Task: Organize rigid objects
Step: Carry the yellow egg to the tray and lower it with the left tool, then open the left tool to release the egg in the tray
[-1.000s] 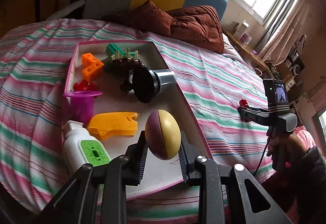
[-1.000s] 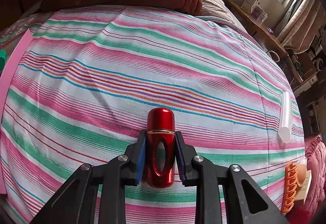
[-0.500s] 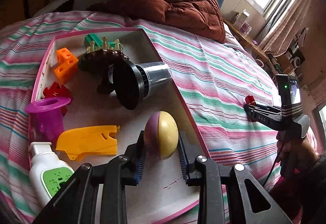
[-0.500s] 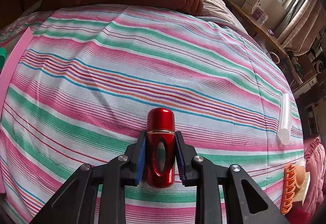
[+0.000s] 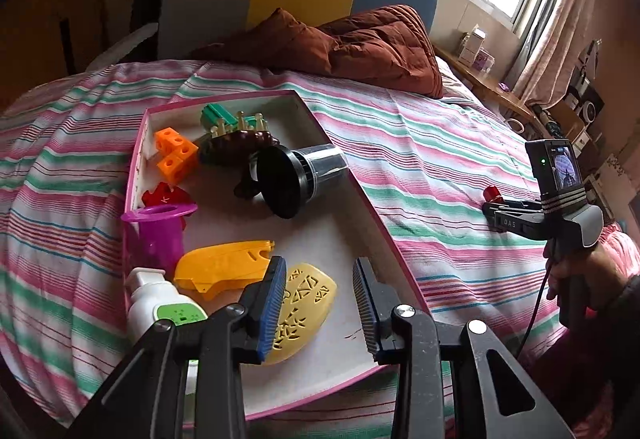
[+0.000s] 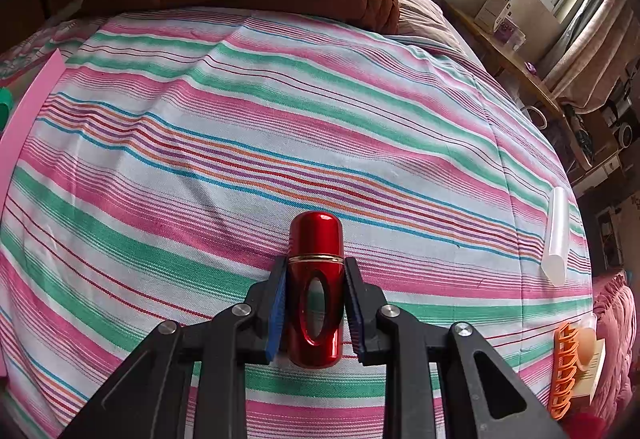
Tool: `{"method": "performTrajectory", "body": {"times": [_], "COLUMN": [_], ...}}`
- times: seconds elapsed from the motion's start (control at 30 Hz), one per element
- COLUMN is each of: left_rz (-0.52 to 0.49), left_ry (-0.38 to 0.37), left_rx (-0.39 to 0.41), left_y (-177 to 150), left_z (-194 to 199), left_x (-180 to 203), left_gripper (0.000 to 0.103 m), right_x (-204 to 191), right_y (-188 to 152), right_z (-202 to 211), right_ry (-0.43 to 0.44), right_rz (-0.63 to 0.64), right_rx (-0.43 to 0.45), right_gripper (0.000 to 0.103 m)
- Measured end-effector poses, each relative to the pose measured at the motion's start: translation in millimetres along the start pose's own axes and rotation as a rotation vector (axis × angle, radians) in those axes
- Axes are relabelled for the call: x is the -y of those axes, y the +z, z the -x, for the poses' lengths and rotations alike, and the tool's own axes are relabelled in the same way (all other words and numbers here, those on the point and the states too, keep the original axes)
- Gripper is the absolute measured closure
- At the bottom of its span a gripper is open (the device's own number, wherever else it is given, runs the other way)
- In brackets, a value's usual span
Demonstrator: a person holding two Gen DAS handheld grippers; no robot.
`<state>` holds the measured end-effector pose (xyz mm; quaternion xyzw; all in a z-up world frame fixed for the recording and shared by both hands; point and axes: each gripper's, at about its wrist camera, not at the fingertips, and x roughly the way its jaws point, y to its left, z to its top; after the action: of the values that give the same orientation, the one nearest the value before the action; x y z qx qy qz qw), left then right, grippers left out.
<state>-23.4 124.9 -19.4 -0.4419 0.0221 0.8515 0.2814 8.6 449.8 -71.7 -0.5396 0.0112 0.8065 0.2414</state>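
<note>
Now the left hand-held gripper (image 5: 320, 303), jaws just spreading off the yellow egg-shaped shell (image 5: 304, 307) lying in the pink tray (image 5: 384, 235), should back off straight, while the right hand-held gripper (image 6: 316, 303), pinching the red bottle (image 6: 316, 291) over the bed (image 6: 240, 127), heads left to the tray.

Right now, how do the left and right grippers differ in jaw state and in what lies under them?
The left gripper has just been opening, and its pads press on nothing; the right gripper is shut on a red metal capsule. The left hangs over the pink-rimmed tray, above a yellow perforated shell; the right is over the striped bedsheet. Both have blue ribbed pads.
</note>
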Motion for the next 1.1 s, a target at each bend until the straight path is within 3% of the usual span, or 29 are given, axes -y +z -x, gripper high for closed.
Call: {"method": "performTrajectory", "body": {"times": [0.63,0.8,1.1], "left_rz": [-0.002,0.0,0.026], "left_ry": [0.154,0.163,0.171], "left_rx": [0.052,0.065,0.078], "left_y": [-13.3,-13.6,-14.4], "left_z": [29.9,34.0,39.5], "left_x": [-15.6,-18.6,-29.6], "left_gripper": [0.066,0.063,0.063], "right_x": [-2.1,0.7,-30.0], "right_y": [-1.4,-1.7,-4.6], "right_z": [3.0,5.4,25.7], "right_ry": [-0.011,0.057,0.283], "right_rz": [0.002,-0.027,0.026], "right_rx": [0.002,-0.002,0.019], "right_gripper": [0.077,0.077,0.077]}}
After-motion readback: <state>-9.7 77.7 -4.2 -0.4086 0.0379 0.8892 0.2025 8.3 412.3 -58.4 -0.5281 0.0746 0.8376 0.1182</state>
